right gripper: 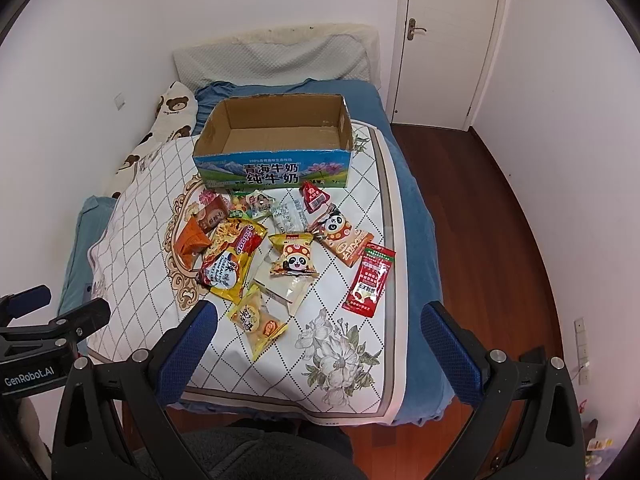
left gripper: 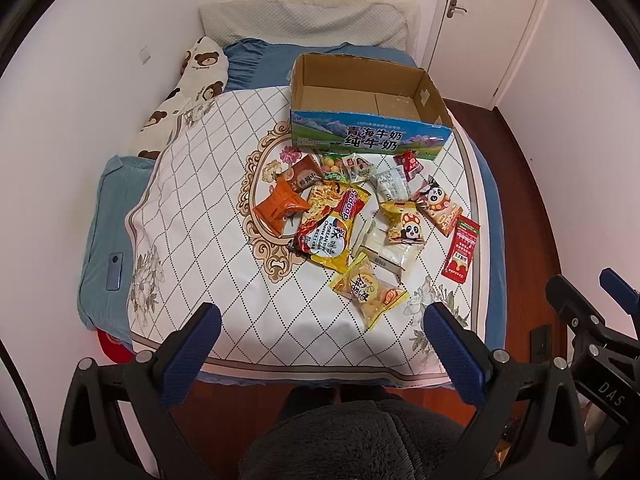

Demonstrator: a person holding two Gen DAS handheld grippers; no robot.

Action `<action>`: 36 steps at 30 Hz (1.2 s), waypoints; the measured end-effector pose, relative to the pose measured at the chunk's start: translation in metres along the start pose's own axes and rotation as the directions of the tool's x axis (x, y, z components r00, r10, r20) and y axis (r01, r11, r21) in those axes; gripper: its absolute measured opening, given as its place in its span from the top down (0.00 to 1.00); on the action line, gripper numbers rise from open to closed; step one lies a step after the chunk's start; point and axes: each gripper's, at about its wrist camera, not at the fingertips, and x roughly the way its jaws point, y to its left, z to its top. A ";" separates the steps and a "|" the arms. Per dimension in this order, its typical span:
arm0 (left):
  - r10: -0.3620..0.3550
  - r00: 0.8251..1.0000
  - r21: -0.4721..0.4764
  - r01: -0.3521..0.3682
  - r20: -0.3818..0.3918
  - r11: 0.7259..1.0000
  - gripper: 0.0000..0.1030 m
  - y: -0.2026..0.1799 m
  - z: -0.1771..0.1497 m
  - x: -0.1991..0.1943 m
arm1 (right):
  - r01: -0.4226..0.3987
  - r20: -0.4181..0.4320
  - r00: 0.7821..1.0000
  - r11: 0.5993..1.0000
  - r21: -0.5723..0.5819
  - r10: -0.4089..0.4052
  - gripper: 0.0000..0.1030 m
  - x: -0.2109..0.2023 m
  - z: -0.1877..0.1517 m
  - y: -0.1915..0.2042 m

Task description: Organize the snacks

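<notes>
Across the quilted bed cover (right gripper: 132,216), snack packets (left gripper: 352,216) lie scattered before an open milk carton box (left gripper: 360,136).

Both claws hover released above the bed's near edge, left gripper (left gripper: 320,344) and right gripper (right gripper: 320,340) holding nothing. Nearest packet, a yellow biscuit bag (right gripper: 258,320), lies just beyond the fingertips; a red sachet (right gripper: 370,280) sits toward the right edge, with the box further back, near the pillows.

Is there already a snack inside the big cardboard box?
No, the cardboard box shows only its bare brown floor, and the snack packets, like the red packet, all lie on the bed in front of it.
</notes>
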 end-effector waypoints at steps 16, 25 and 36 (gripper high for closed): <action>-0.003 1.000 0.003 0.003 0.004 1.000 0.00 0.000 0.004 0.000 | 0.008 0.005 1.000 1.000 0.004 -0.008 0.00 -0.002 0.004 -0.002; 0.000 1.000 0.003 0.000 0.011 1.000 0.00 0.000 0.003 0.002 | 0.005 0.008 1.000 1.000 0.009 -0.005 0.00 -0.002 0.005 -0.004; -0.001 1.000 0.005 0.001 0.017 1.000 0.00 0.003 0.002 0.001 | 0.003 0.012 1.000 1.000 0.013 -0.003 0.00 -0.003 0.009 -0.003</action>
